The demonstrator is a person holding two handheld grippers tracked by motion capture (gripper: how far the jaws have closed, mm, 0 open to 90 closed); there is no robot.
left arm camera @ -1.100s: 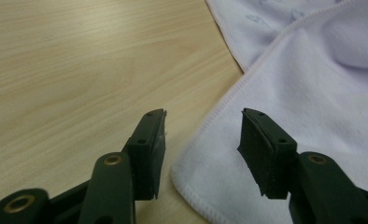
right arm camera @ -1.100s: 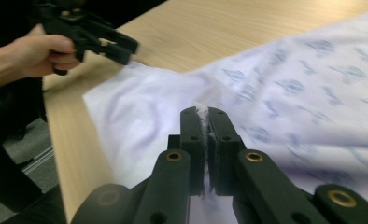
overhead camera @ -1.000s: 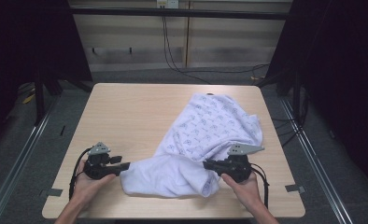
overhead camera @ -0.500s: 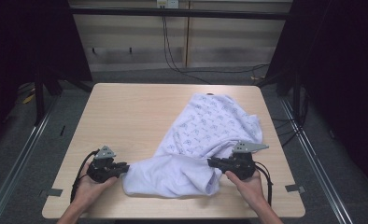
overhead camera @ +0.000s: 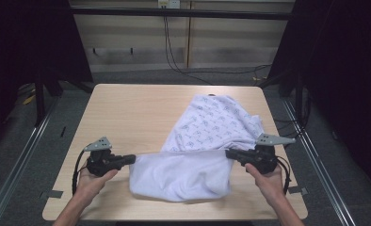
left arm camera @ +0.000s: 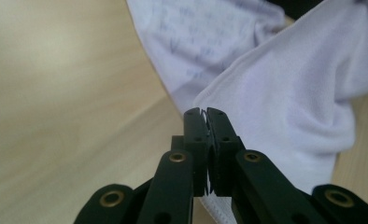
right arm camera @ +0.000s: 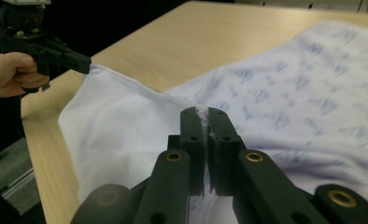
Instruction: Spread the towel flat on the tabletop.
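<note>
Left hand (overhead camera: 93, 181): near the desk's front-left corner, wrapped round my left gripper (overhead camera: 130, 159).

Left gripper: jaws pressed together on a thin edge of the cloth (overhead camera: 193, 160); in the left gripper view (left arm camera: 205, 114) I see white fabric caught between the tips and coming out again below them.

Desk (overhead camera: 127, 108): light wood, bare along the left side and the back-left corner.

Cloth: white, printed with small blue marks on the part lying flat, plain on the folded-over part. It runs from the back-right of the desk toward the front edge. The near hem is stretched taut between the two grippers, and the plain flap hangs below that line; whether its lower fold touches the desk I cannot tell.

Right gripper (overhead camera: 229, 154): near the front-right corner, jaws pinching the cloth's other end; the right gripper view (right arm camera: 203, 114) shows fabric squeezed between the tips.

Right hand (overhead camera: 267, 181): holding that gripper from behind.
</note>
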